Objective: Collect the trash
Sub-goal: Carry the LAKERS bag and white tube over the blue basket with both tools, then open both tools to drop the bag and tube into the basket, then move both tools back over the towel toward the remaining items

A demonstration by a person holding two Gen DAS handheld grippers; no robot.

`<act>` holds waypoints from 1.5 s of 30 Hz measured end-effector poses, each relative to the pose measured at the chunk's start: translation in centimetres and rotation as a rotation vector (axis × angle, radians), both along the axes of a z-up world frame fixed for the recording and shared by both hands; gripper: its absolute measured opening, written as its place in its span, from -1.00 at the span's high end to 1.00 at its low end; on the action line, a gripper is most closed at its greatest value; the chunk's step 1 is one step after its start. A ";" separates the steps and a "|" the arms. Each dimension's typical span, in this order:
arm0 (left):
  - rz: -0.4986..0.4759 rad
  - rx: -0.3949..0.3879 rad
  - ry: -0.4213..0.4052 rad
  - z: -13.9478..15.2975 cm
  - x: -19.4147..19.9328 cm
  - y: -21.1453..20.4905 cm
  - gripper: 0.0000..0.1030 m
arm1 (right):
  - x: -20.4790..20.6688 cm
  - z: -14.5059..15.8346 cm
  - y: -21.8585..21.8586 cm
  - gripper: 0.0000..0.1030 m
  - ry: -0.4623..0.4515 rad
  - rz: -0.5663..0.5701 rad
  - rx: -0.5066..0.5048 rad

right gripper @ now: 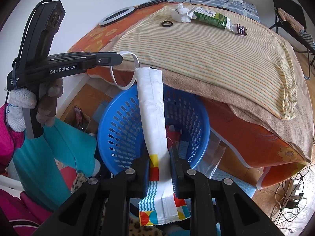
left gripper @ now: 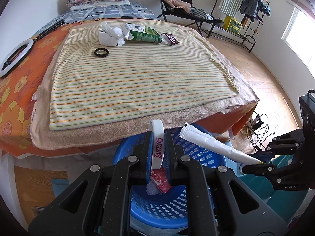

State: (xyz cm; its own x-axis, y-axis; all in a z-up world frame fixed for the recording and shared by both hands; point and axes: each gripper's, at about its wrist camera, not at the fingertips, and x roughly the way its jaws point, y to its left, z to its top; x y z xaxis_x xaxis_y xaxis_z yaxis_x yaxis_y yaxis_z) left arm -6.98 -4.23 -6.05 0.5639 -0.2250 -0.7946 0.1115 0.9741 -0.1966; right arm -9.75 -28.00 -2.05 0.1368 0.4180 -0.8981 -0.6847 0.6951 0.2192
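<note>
My left gripper (left gripper: 158,137) is shut on a white Lakers wristband (left gripper: 158,145) and holds it above the blue perforated basket (left gripper: 204,157). It also shows in the right wrist view (right gripper: 118,59) with the wristband (right gripper: 126,87) hanging from it. My right gripper (right gripper: 159,153) is shut on a long white wrapper (right gripper: 153,114) with a coloured end, held over the basket (right gripper: 110,129). On the striped towel (left gripper: 137,74) far away lie crumpled white paper (left gripper: 110,36), a green carton (left gripper: 143,33), a dark snack wrapper (left gripper: 170,38) and a black ring (left gripper: 101,52).
The basket holds a red packet (left gripper: 160,181) and other scraps. A ring light (left gripper: 11,59) lies on the orange bedsheet at left. A chair and clothes rack (left gripper: 246,9) stand at the back right. Cables lie on the wood floor (left gripper: 259,125).
</note>
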 end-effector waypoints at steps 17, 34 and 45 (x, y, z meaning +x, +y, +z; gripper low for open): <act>-0.072 0.045 0.095 -3.5 -0.4 -2.3 0.81 | 0.0 -2.4 0.5 0.45 0.035 -0.019 -0.038; -0.019 0.045 0.104 -3.4 0.3 -1.6 -0.18 | 1.1 -1.5 0.6 -0.49 -0.033 -0.060 -0.032; 0.013 0.016 0.078 -0.7 3.7 -0.6 -0.23 | 4.5 0.2 0.2 -0.70 -0.057 -0.122 0.010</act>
